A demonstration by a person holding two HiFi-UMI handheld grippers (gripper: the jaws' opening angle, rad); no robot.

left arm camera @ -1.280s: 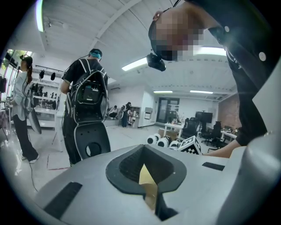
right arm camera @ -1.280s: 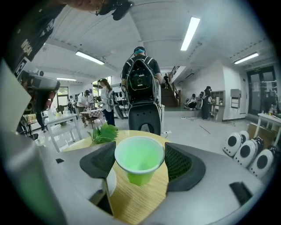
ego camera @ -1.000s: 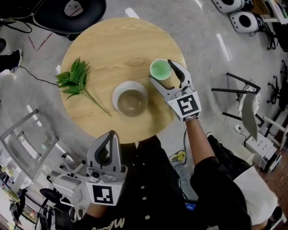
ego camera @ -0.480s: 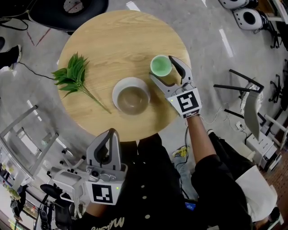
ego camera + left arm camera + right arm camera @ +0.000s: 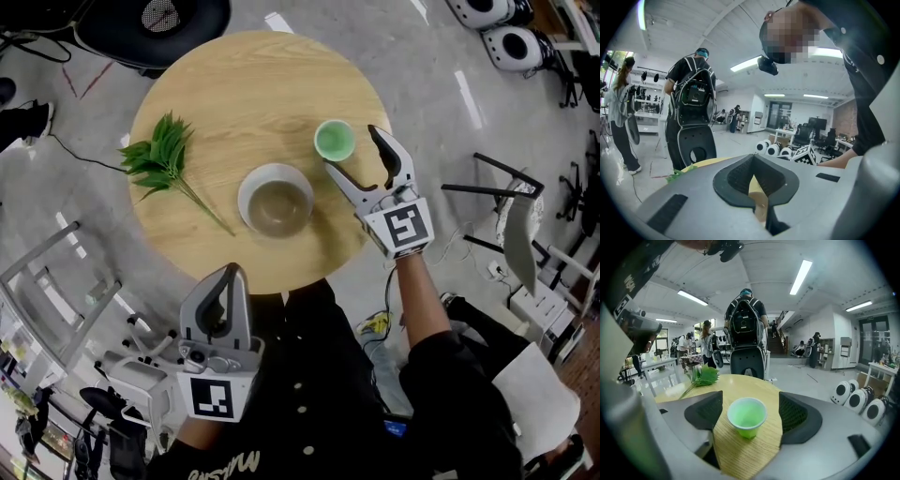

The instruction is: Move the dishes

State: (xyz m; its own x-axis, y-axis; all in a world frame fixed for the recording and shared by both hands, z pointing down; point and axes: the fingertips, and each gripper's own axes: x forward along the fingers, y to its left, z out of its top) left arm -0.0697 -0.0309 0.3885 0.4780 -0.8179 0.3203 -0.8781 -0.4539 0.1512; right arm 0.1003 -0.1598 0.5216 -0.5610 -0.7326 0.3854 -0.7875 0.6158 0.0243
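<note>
my right gripper sits at the right side of the round wooden table. its jaws are wide apart. the green cup stands upright on the wood just ahead of the pads, in line with the gap. i see bare wood on both sides of it, so neither pad touches it.

the white bowl is near the middle of the table, left of the cup and a little nearer to me. the two are close but not touching. a leafy sprig lies on the left part of the table, its stem running toward the bowl and ending near it.

my left gripper is off the table, past the near edge and in front of my dark shirt. its jaws are closed together with nothing between them.
</note>
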